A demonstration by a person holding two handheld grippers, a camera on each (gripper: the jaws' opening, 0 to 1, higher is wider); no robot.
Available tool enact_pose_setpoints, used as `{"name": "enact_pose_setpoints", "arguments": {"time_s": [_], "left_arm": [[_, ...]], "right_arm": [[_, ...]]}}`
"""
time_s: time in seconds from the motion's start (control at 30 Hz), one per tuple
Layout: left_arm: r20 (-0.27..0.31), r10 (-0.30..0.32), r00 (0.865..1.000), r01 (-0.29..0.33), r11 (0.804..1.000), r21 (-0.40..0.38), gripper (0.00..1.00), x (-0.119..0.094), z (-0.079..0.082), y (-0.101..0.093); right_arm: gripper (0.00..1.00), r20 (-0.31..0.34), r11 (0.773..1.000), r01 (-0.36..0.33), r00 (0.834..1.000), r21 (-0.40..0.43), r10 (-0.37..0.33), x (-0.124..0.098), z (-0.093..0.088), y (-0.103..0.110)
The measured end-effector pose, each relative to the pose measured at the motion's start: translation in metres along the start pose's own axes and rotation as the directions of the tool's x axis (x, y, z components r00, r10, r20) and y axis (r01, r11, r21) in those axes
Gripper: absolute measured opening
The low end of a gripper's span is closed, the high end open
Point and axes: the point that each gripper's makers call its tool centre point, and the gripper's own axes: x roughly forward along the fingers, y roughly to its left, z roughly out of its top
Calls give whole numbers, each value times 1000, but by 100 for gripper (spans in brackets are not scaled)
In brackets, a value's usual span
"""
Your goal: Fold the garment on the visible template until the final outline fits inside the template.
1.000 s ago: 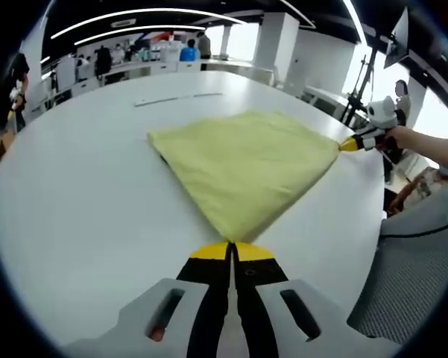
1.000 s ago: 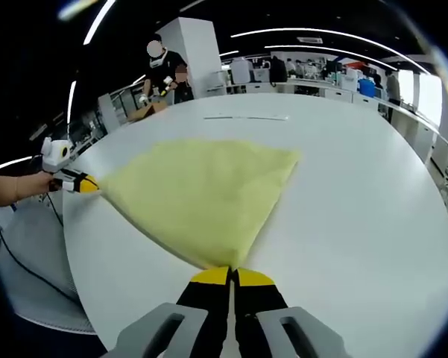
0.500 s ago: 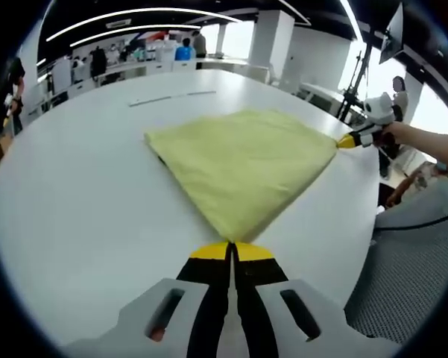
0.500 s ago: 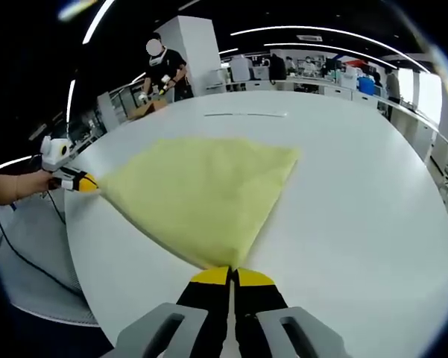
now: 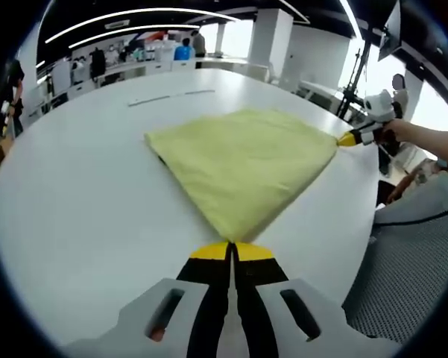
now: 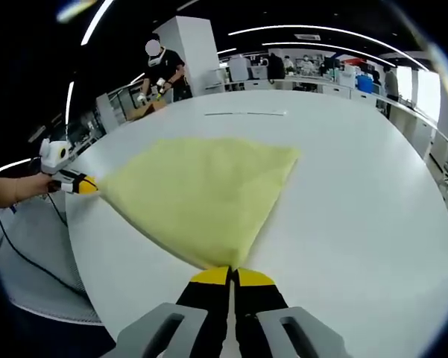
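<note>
Both claws pinch garment corners, table.

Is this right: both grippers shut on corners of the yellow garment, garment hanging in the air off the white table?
Not quite. The garment lies flat on the white table, as the left gripper view shows. Both the left gripper and right gripper are indeed shut on its corners.

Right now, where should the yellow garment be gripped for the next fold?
Probably at the two near corners where each gripper already pinches it: left gripper and right gripper, coming in from the table edge. The yellow garment lies flat, spread taut between those corner points.
</note>
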Motion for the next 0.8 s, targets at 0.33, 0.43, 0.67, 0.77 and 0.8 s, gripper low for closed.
{"name": "enact_pose_setpoints", "arguments": {"time_s": [0.33,0.43,0.67,0.77,0.8], "left_arm": [[4,12,1000,-12,1000,-22,0,2,-1,2],[9,19,1000,-19,1000,-21,0,2,-1,3],[43,35,998,-33,998,-51,20,3,7,3],[67,40,997,-36,998,-53,30,2,15,1],[71,42,997,-39,998,-53,34,2,18,1]], "right_arm": [[0,-8,1000,17,1000,-26,-17,1,0,1],[5,-2,1000,18,1000,-26,-18,1,1,1],[24,33,1000,10,999,-8,-9,1,8,6],[32,55,1000,9,998,-13,-8,-1,15,10],[36,61,1000,7,998,-13,-6,-2,18,11]]}}
